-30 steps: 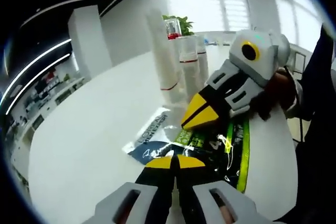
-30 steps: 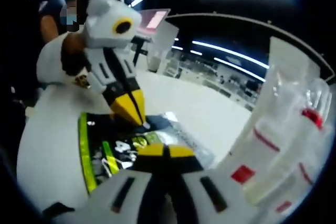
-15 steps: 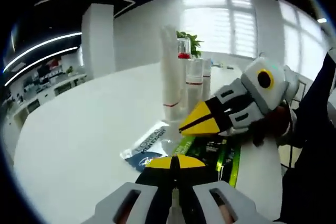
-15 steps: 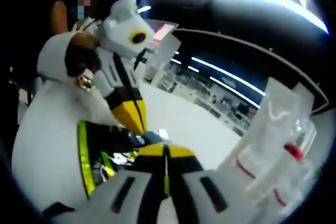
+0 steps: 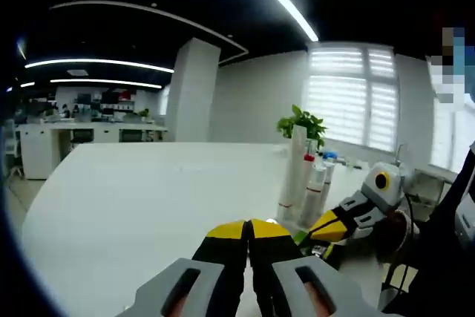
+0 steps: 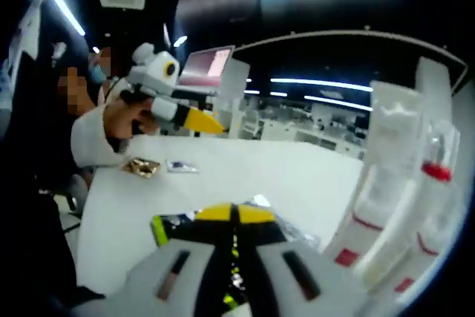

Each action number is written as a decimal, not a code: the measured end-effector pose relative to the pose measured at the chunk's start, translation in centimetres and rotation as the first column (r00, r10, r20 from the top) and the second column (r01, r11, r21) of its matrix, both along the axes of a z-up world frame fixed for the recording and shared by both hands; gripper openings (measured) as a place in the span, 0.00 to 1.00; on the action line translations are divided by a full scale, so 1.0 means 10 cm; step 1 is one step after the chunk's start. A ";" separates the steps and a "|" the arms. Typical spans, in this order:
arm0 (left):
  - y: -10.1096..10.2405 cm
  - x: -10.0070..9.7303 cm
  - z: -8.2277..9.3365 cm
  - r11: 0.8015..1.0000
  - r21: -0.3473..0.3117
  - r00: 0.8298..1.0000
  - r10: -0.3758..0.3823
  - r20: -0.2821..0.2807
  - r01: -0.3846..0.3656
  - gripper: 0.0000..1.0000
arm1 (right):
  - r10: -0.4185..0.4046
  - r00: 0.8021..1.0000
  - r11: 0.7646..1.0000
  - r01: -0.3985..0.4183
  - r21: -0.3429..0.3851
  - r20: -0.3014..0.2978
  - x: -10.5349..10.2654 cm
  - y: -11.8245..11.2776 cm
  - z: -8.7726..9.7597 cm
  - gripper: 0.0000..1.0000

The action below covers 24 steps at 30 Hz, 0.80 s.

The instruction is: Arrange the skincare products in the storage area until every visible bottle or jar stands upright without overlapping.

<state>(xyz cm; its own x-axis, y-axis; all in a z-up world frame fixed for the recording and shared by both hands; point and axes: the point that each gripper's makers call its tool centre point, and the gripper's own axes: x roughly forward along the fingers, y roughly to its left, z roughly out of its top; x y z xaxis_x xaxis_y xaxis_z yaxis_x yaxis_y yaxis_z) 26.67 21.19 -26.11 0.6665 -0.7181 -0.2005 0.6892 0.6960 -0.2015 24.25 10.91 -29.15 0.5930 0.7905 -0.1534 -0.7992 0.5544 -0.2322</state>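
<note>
A: Quickly, left gripper (image 5: pixel 249 229) state?

B: Yellow-tipped jaws pressed together, nothing between them, raised over the white table (image 5: pixel 133 198). Same for the right gripper (image 6: pixel 235 214): tips closed, gripping nothing that I can see.

A: Products?

B: In the left gripper view, a tight cluster of tall tubes (image 5: pixel 303 183) stands upright toward the table's far right edge, long axes vertical, caps or tops up. White to frosted translucent plastic, slim cylinders, thin red bands near the base; one has a red cap. They stand touching or just beside each other; overlap cannot be judged from this angle. A green potted plant (image 5: pixel 300 121) sits behind them.

A: Right gripper view?

B: Same kind of tubes (image 6: pixel 397 183) close up at the right, upright, glossy white and clear plastic, red labels low down, one red cap (image 6: pixel 436 171). Under the jaws lies a flat sachet (image 6: pixel 174 226), dark with a lime-green stripe, shiny foil look, long axis roughly along the table toward the tubes.

A: Anything else?

B: Left gripper (image 6: pixel 178 109) appears in that view too, held in a hand, tips closed, pointing right. Two small flat packets lie near the far edge: a gold crinkled one (image 6: pixel 141 167) and a pale one (image 6: pixel 181 166).
</note>
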 end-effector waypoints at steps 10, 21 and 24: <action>0.88 0.03 -0.13 0.966 0.082 0.964 0.234 0.127 -0.246 0.17 | 0.114 0.992 0.991 -0.110 0.070 -0.059 -0.15 0.40 0.09 0.00; 1.06 -0.28 -0.37 0.983 0.075 0.986 0.165 0.011 -0.165 0.49 | 0.244 0.962 0.970 -0.240 0.046 -0.125 -0.40 0.88 0.01 0.23; 1.08 -0.36 -0.45 0.984 0.105 0.989 0.148 -0.014 -0.146 0.59 | 0.280 0.946 0.960 -0.275 0.055 -0.163 -0.47 1.02 -0.04 0.29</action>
